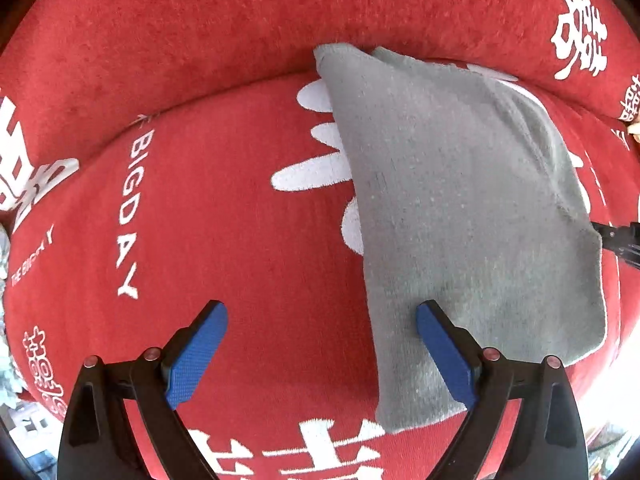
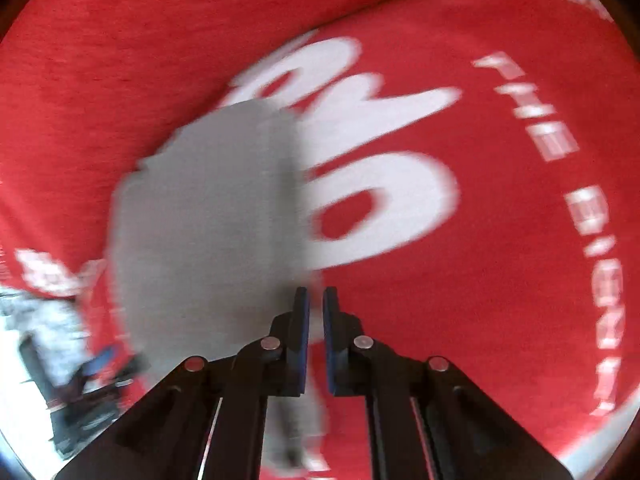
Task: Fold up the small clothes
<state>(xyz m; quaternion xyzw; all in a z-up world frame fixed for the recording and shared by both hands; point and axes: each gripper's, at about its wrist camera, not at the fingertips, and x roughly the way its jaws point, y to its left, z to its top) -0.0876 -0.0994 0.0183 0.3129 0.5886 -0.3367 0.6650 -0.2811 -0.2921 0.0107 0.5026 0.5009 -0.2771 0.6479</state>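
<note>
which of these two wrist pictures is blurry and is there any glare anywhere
Right wrist view: motion-smeared, the grey cloth and the white lettering on the red cover streaked; only the right gripper looks crisp. Left wrist view: sharp, the weave of the cloth readable, with blown-out glare at the lower right edge and fisheye bending.

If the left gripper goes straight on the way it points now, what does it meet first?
Probably the red cover: the open left gripper points down at bare red cloth, just beside the grey garment's edge. Depth is unclear.
</note>
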